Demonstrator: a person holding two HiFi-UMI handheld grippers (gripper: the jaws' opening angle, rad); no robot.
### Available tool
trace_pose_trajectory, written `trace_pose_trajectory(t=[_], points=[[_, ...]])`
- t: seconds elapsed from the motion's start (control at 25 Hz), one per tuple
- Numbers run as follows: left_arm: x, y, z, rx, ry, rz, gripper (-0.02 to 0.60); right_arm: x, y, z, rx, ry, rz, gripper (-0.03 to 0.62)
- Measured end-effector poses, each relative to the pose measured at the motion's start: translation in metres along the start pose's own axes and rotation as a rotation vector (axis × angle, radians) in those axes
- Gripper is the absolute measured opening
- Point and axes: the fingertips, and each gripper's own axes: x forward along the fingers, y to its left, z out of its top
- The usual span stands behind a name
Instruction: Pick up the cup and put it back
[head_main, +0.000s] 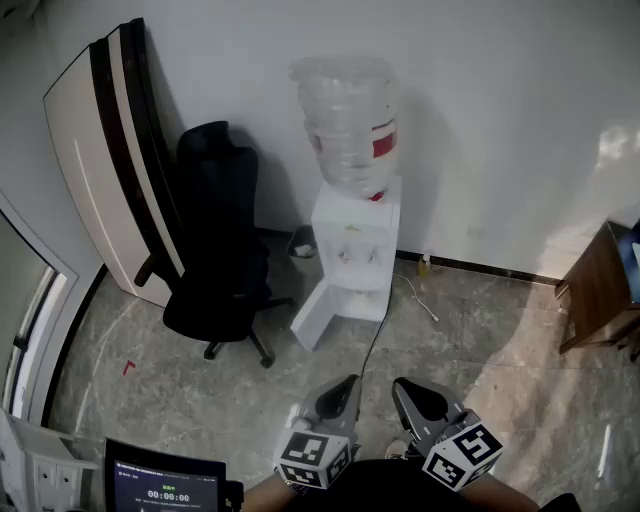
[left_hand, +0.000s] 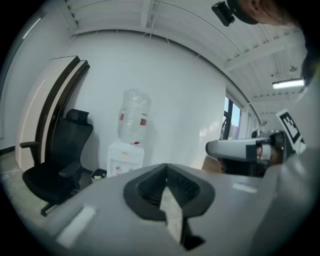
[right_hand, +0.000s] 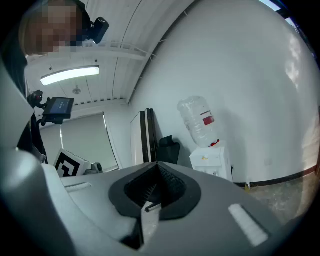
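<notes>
I cannot make out a cup in any view. A white water dispenser (head_main: 349, 255) with a clear bottle (head_main: 347, 122) on top stands against the far wall; it also appears in the left gripper view (left_hand: 125, 156) and the right gripper view (right_hand: 211, 160). Both grippers are low at the front, well short of the dispenser, side by side and pointing toward it. My left gripper (head_main: 350, 383) (left_hand: 166, 167) has its jaws together with nothing between them. My right gripper (head_main: 403, 385) (right_hand: 157, 165) is likewise shut and empty.
A black office chair (head_main: 218, 250) stands left of the dispenser, with a white-and-black board (head_main: 110, 150) leaning on the wall behind it. A small bin (head_main: 303, 243) sits between chair and dispenser. A wooden cabinet (head_main: 600, 290) is at the right. A timer screen (head_main: 165, 490) shows at bottom left.
</notes>
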Motion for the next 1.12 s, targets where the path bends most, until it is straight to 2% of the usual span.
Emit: trace_pose_trajectory(t=[1.12], points=[[-0.010,-0.005,-0.003,-0.004,-0.010,0.004,0.003,-0.011,0.005,-0.003,0.006,-0.009,-0.015,0.008]])
